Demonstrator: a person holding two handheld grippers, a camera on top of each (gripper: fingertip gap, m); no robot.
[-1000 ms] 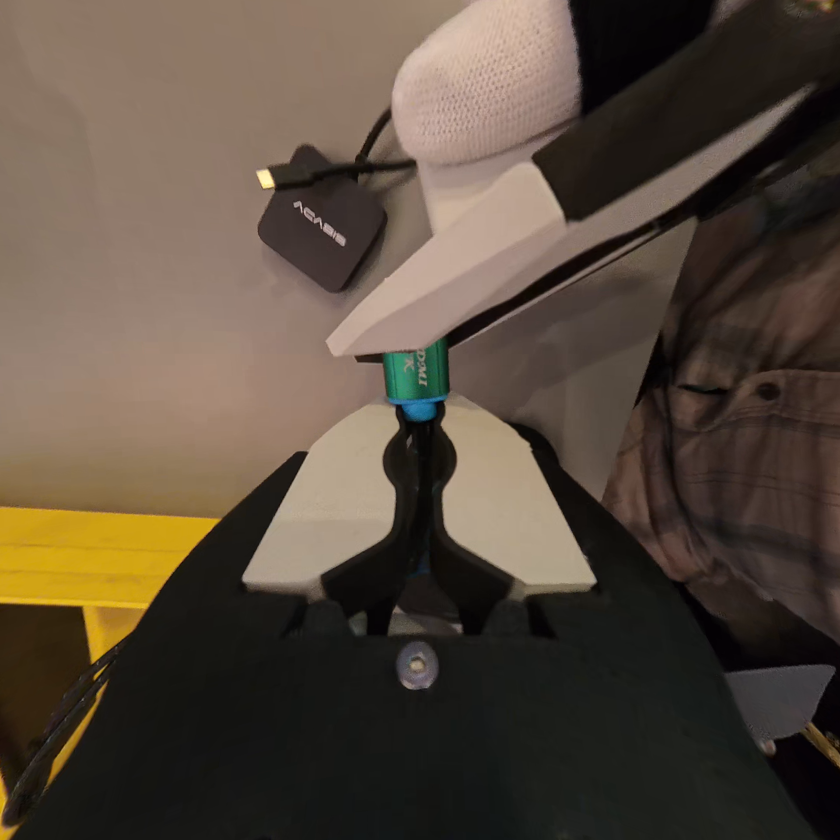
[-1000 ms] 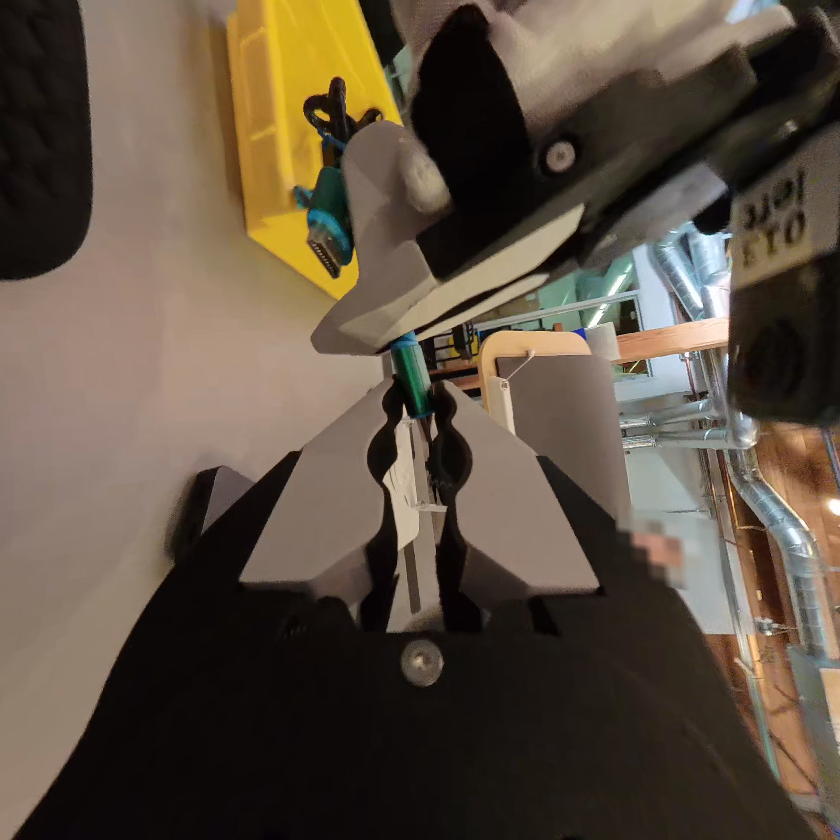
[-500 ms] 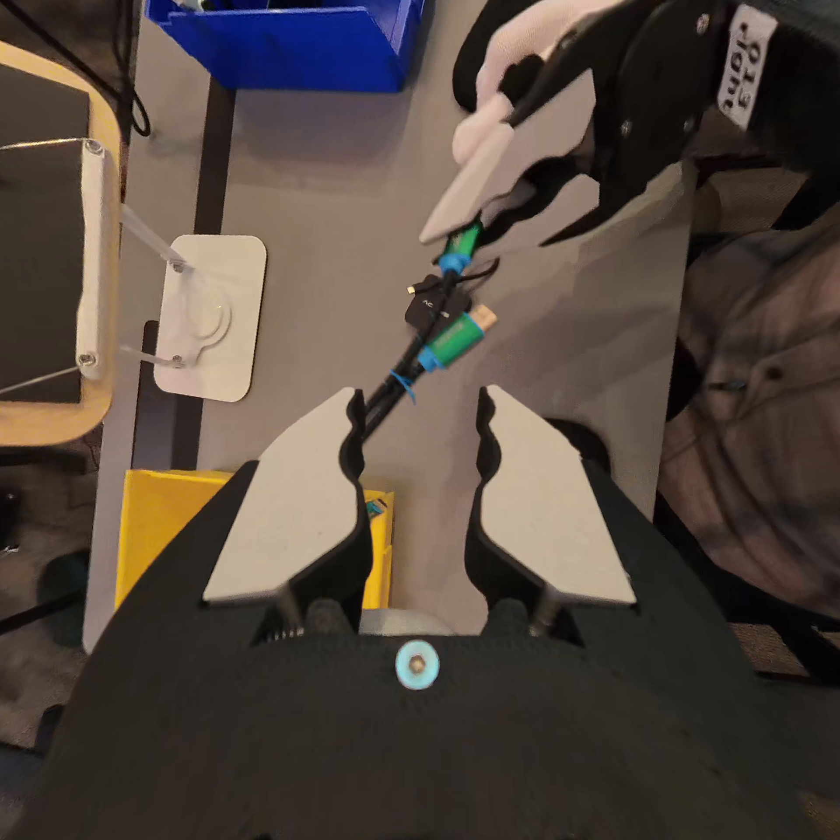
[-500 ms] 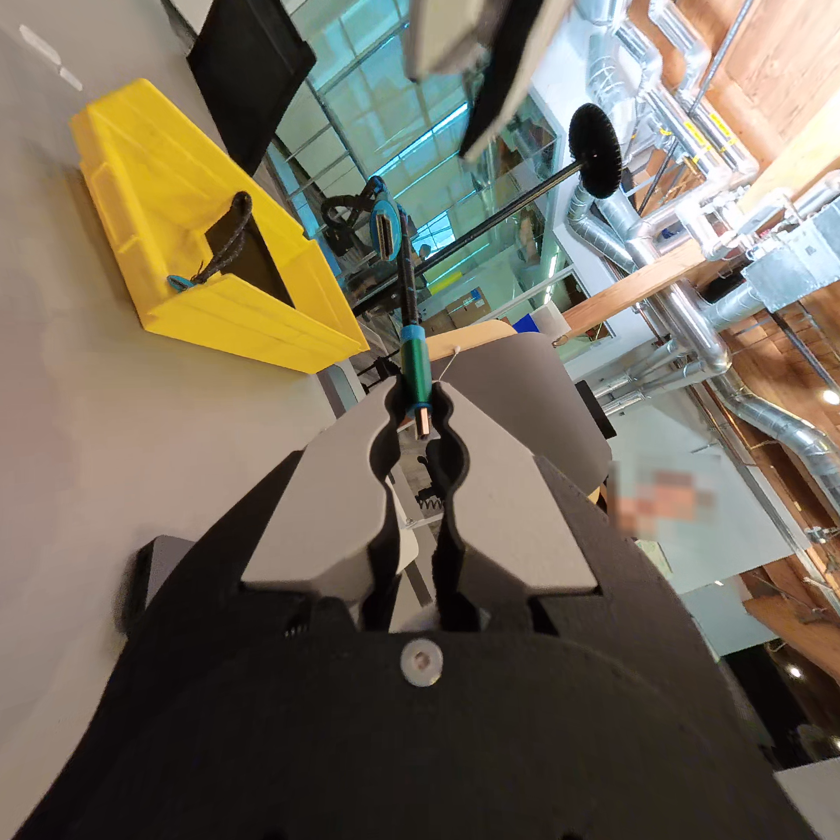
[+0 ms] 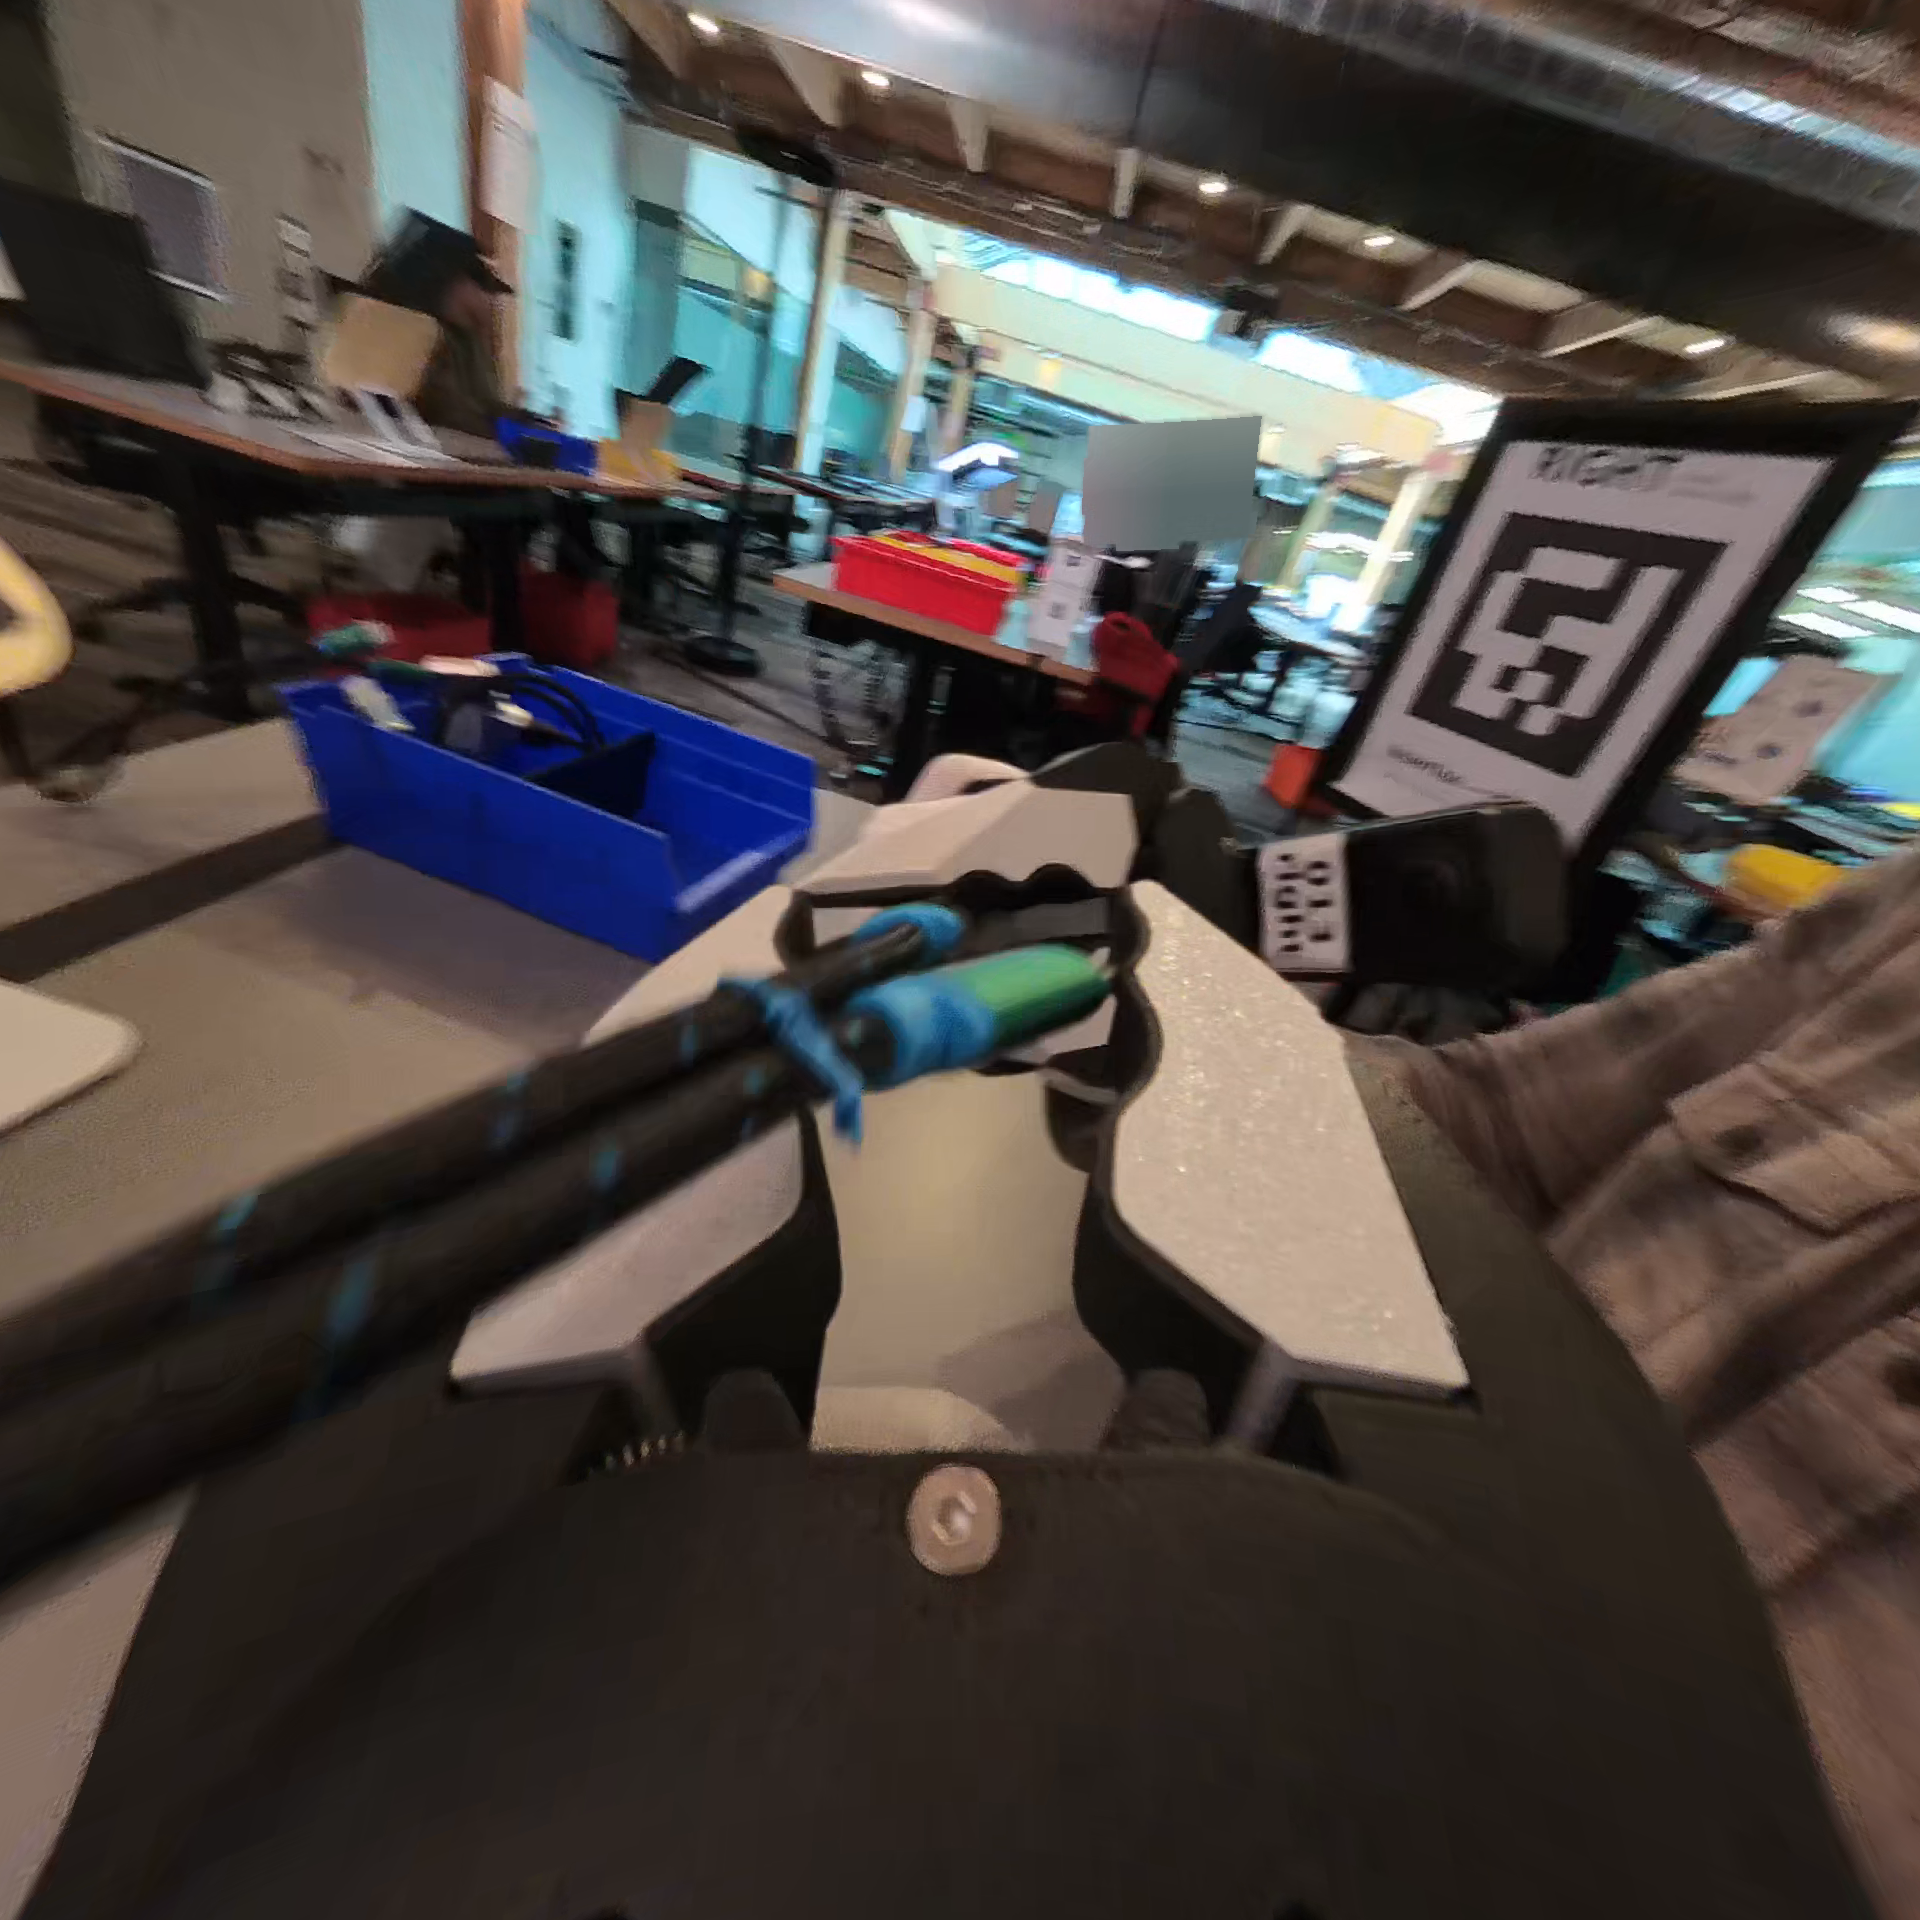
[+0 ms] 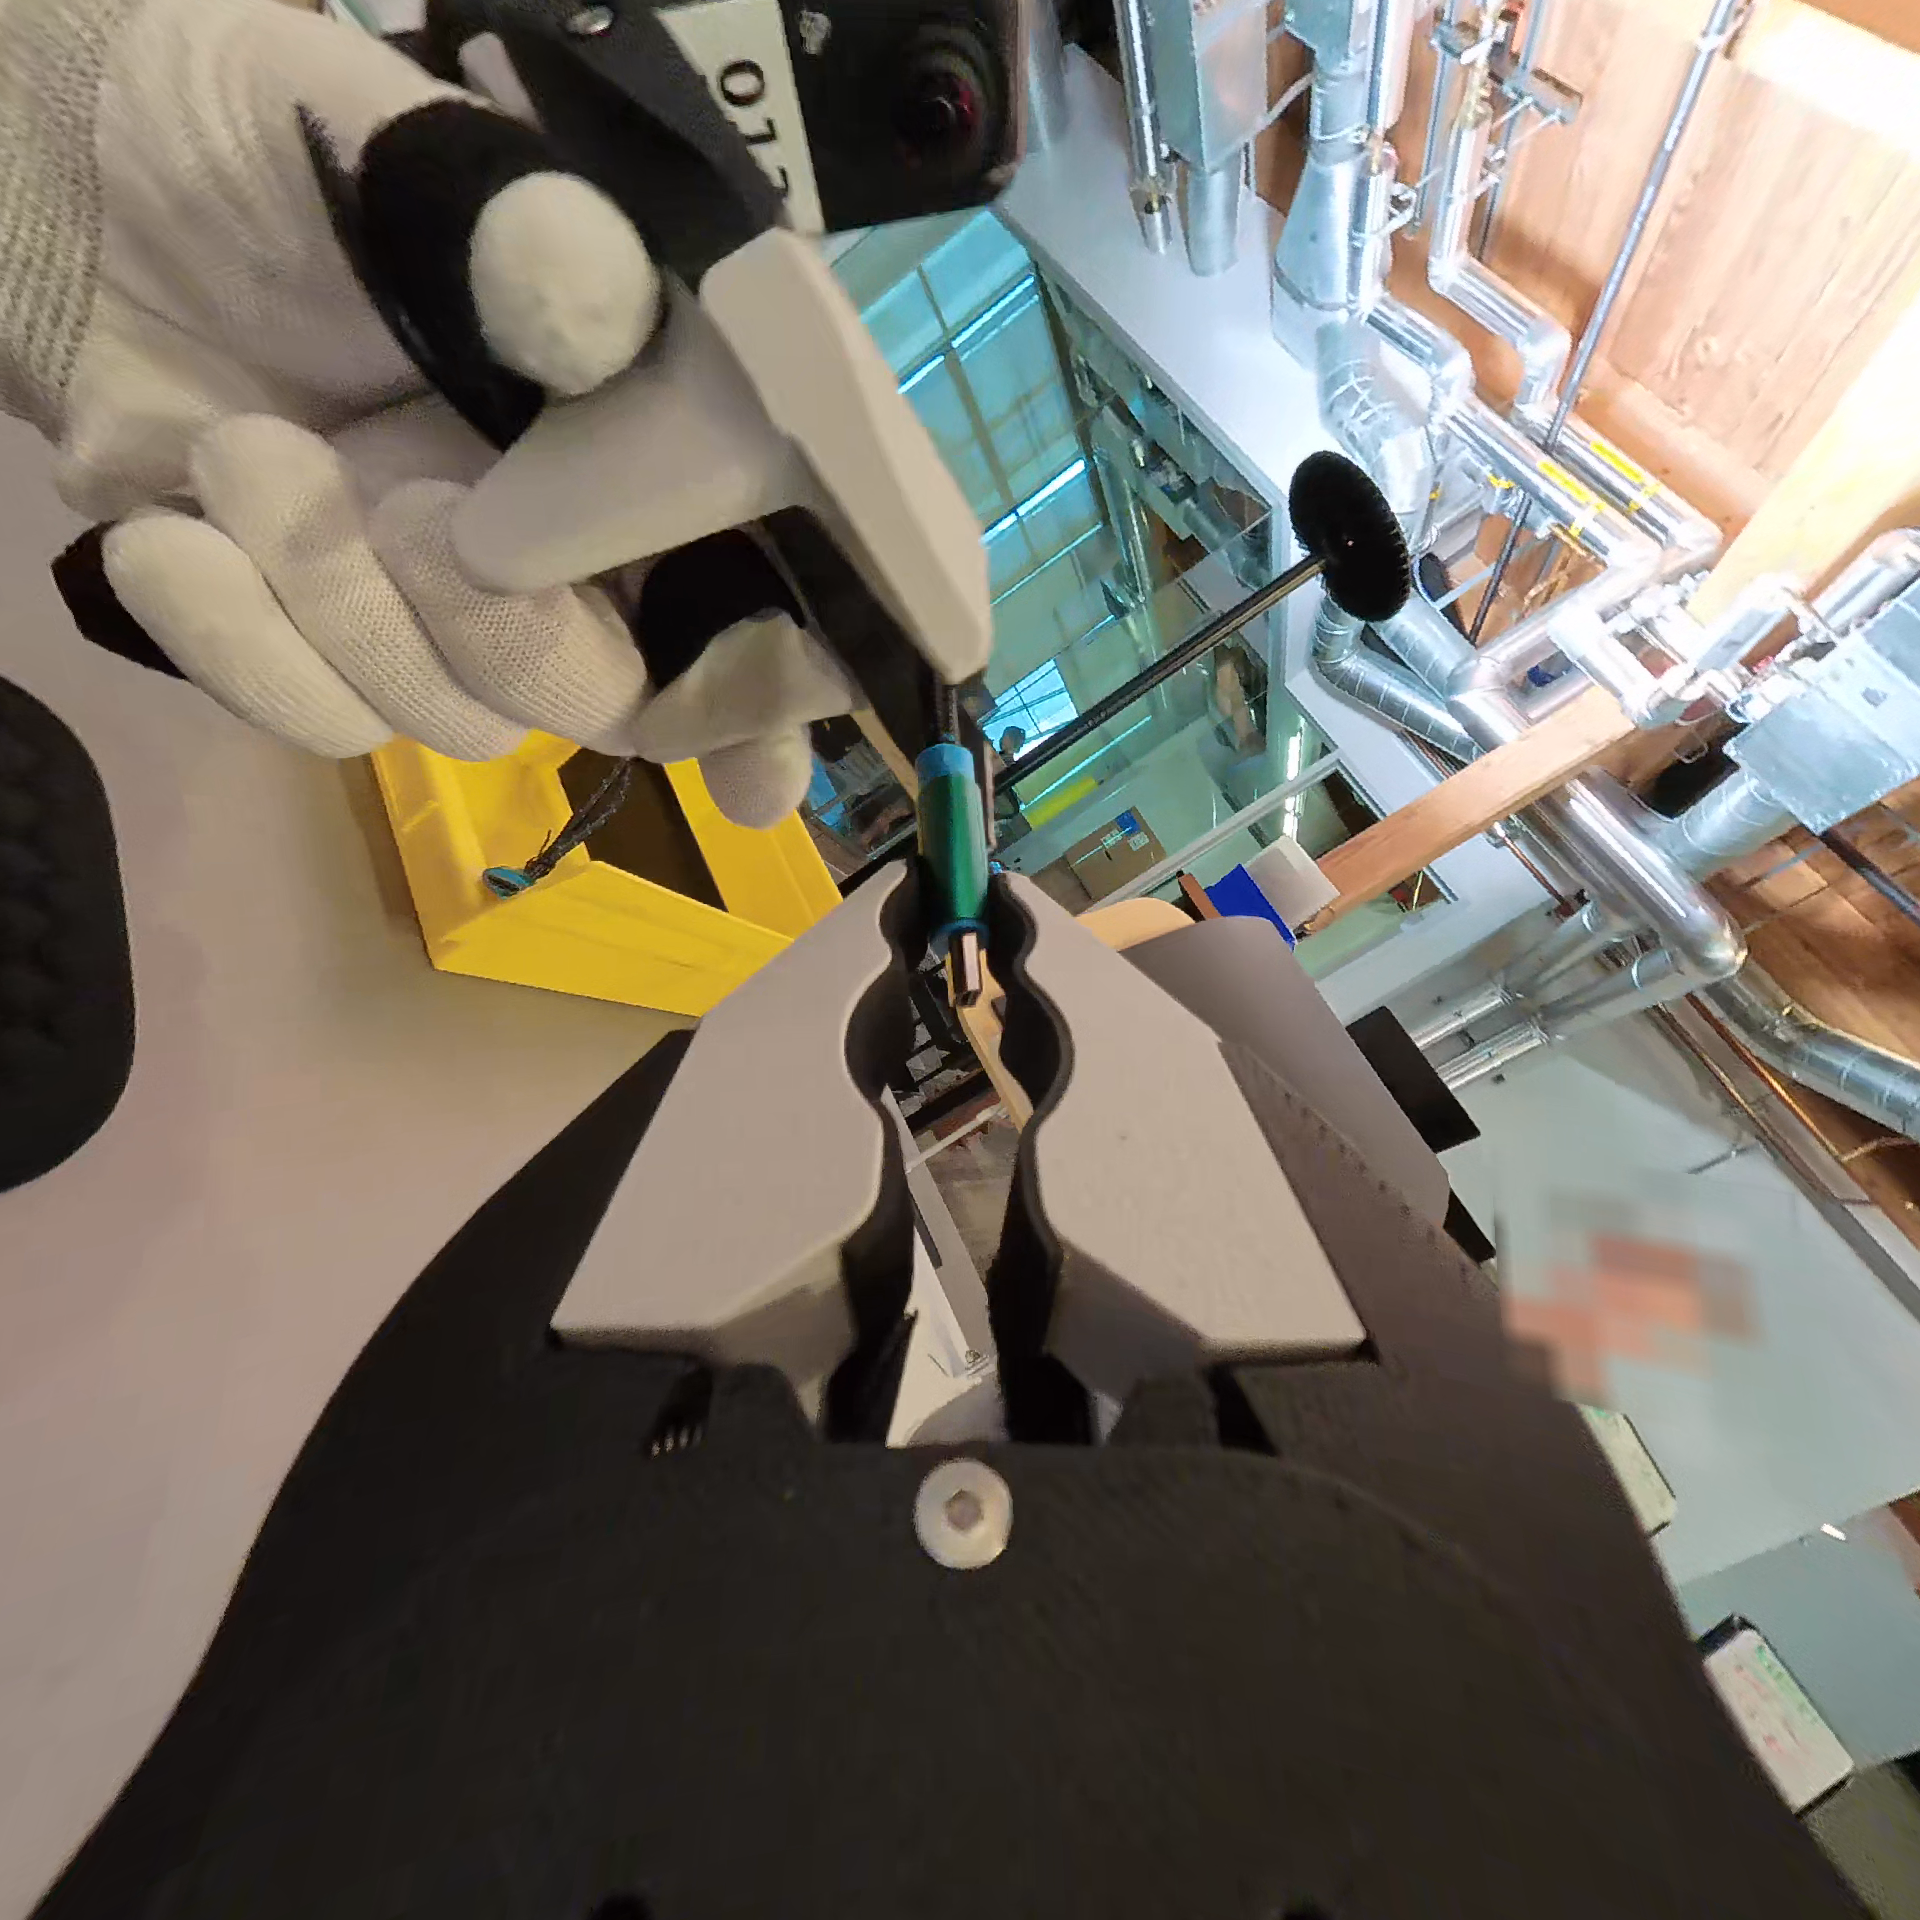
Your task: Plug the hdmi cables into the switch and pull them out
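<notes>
Grey table (image 6: 260, 1143) below and to the left of the right gripper (image 6: 951, 894). Blue bin (image 5: 540, 831) of loose cables on that table, far left of the right gripper in the left wrist view. Yellow bin (image 6: 582, 914) just left of and beyond the right gripper's tips, a braided cord end lying inside. Black-and-white patterned marker board (image 5: 1621, 613) standing above the right gripper's body. White-gloved hand (image 6: 312, 520) above and left of the right gripper, wrapped around the left gripper (image 5: 961, 956). Left gripper's jaws apart, with the cable bundle running between their tips, tip to tip with the right gripper. Right gripper's jaws pressed nearly together and clamped on the green plug (image 6: 951, 842), blue collar pointing away from the right gripper, metal connector end showing in the gap between its fingers. Black braided hdmi cable (image 5: 468, 1143) doubled over, slanting from the lower left up to the right gripper. Second green plug (image 5: 1018, 992) lying alongside, just short of the right gripper's tips, between the left gripper's spread jaws. Small blue tie (image 5: 805, 1039) binding the two cable runs, a little farther from the right gripper.
</notes>
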